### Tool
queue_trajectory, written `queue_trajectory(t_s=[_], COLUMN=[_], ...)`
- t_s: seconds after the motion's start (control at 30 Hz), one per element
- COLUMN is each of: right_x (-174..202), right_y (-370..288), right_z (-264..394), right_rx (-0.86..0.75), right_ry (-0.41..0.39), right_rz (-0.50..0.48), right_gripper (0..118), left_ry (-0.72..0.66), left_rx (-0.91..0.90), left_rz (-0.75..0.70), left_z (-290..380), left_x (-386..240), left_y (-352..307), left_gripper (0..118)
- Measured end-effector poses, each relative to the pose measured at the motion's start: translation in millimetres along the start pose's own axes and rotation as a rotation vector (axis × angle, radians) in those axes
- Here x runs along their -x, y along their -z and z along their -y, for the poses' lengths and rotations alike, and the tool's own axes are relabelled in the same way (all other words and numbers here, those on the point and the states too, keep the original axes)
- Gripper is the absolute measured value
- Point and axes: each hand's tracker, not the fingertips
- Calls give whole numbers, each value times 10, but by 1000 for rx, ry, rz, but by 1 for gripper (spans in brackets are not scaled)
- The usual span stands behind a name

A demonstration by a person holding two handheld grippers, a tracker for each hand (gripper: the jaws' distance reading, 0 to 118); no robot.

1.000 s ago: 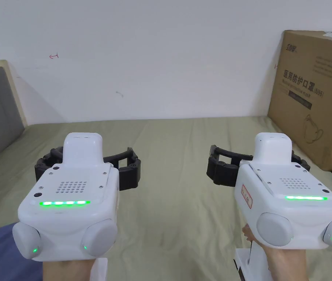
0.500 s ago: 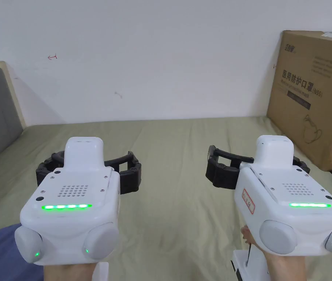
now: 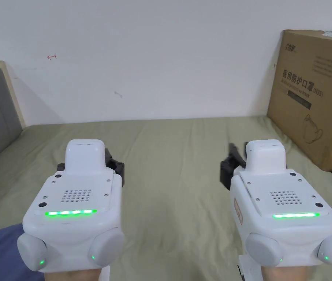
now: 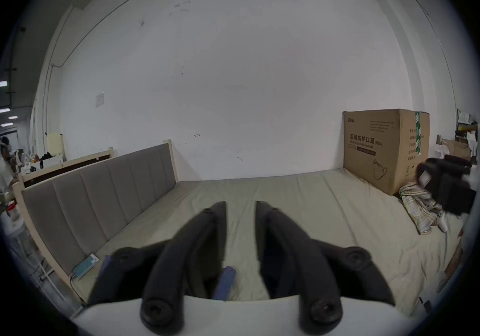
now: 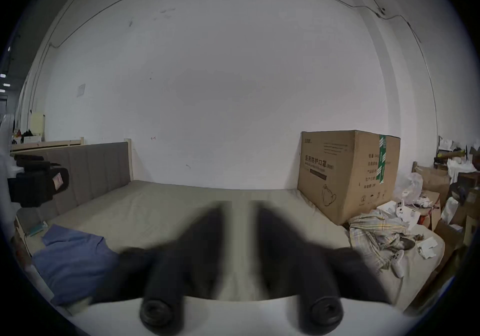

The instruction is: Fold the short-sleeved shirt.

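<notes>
Blue shirt (image 5: pixel 72 261) left of left tongs (image 4: pixel 240 208)

A blue shirt (image 5: pixel 75 261), an olive-green bedsheet (image 3: pixel 176 205), a brown cardboard box (image 3: pixel 313 95), a grey headboard (image 4: pixel 98 201) and a pale plaid garment (image 5: pixel 376 235) are noted.

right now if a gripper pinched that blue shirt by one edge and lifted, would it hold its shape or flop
Probably flop: the blue shirt lies in soft rumpled folds on the bed sheet, so it looks limp and would likely drape from the pinch. It seems thin, so probably light. Pushed, it would more likely bunch up than slide as one piece.
</notes>
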Motion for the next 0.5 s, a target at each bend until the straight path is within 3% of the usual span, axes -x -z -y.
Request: queue_trajectory(t_s=[0.03, 0.1, 0.17, 0.3, 0.5], right_x=[-5, -58, -82, -21, 38], right_y=[29, 47, 51, 27, 106], right_z=[-1, 31, 43, 54, 43], right_rx=[13, 31, 28, 25, 40], right_ry=[2, 70, 87, 39, 29], right_rz=[1, -28, -38, -18, -35], right_gripper=[4, 3, 1, 0, 0], left_ry=[12, 22, 26, 10, 27], left_rx=[-5, -13, -25, -30, -8], left_rz=[-8, -13, -17, 14, 27], left_z=[10, 18, 23, 16, 26], left_x=[-12, -20, -26, -23, -24], left_y=[2, -5, -11, 13, 77], left_gripper=[12, 4, 0, 0, 0])
